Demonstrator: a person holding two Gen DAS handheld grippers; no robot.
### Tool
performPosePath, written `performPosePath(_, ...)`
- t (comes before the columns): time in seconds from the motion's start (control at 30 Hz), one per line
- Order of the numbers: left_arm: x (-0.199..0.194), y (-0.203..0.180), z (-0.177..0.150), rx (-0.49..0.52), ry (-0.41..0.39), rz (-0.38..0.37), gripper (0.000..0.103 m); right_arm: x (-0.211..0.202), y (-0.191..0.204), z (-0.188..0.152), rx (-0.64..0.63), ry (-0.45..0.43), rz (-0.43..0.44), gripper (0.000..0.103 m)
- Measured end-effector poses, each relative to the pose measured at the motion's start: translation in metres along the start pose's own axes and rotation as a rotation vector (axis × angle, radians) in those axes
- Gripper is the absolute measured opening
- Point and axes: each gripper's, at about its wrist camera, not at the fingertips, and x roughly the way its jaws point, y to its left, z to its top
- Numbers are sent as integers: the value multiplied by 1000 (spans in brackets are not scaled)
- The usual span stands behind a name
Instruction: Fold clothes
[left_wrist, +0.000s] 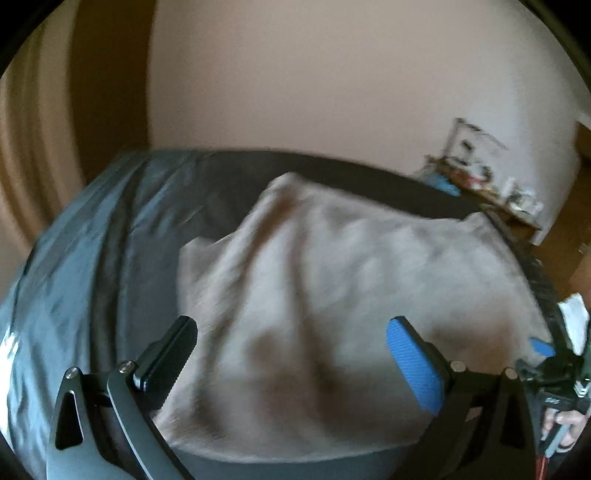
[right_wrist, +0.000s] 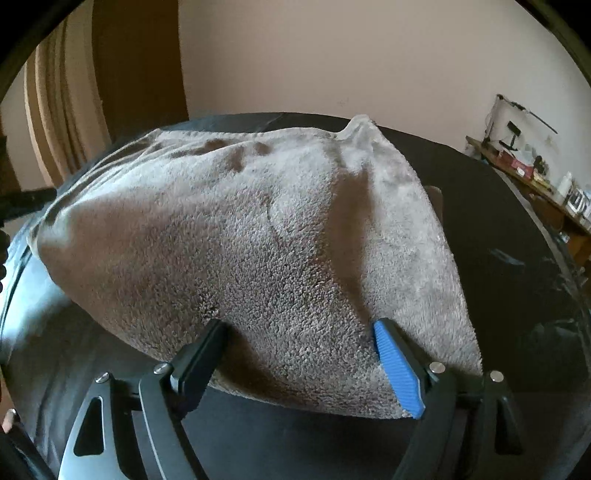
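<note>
Against a plain pale wall (right_wrist: 332, 55), a grey fleece towel (right_wrist: 258, 240) is spread rumpled over the dark tabletop (right_wrist: 498, 229). Both the left tongs (left_wrist: 291, 336) and right tongs (right_wrist: 299, 332) are held wide apart above it, gripping nothing.

Dim, soft indoor light. The left wrist view is smeared by motion blur; the right wrist view is sharper — towel (right_wrist: 258, 240) folds cast shadows ahead of the jaws. Fisheye bends and darkens the edges.
</note>
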Motion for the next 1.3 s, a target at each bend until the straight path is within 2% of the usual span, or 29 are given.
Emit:
performPosePath(0.07,10,-17,7,49,-6,-17,103,-8,-6,-1,56,-18,34,84)
performPosePath(0.2,43,-24,4,83,41,15,103,-39,-33,-10,258,-92,129,84)
performPosePath(0.3,63,-13,-4,38,100,5,103,-51,-59,-25,409,-97,128,84)
performPosePath(0.47,61,-8,-9,27,94,2,103,-51,-84,-47,592,-80,115,84)
performPosePath(0.57,60,-8,-12,28,94,11,103,-42,-90,-52,671,-73,145,84)
performPosePath(0.77,65,-14,-11,56,89,41,103,-19,-80,-32,668,-65,220,84)
performPosePath(0.93,67,-13,-12,54,86,41,103,-2,-79,-13,696,-87,221,84)
performPosePath(1.13,65,-18,-14,62,83,51,103,5,-82,-13,777,-166,252,90)
performPosePath(1.3,64,-19,-14,58,82,52,103,2,-79,-14,783,-171,248,90)
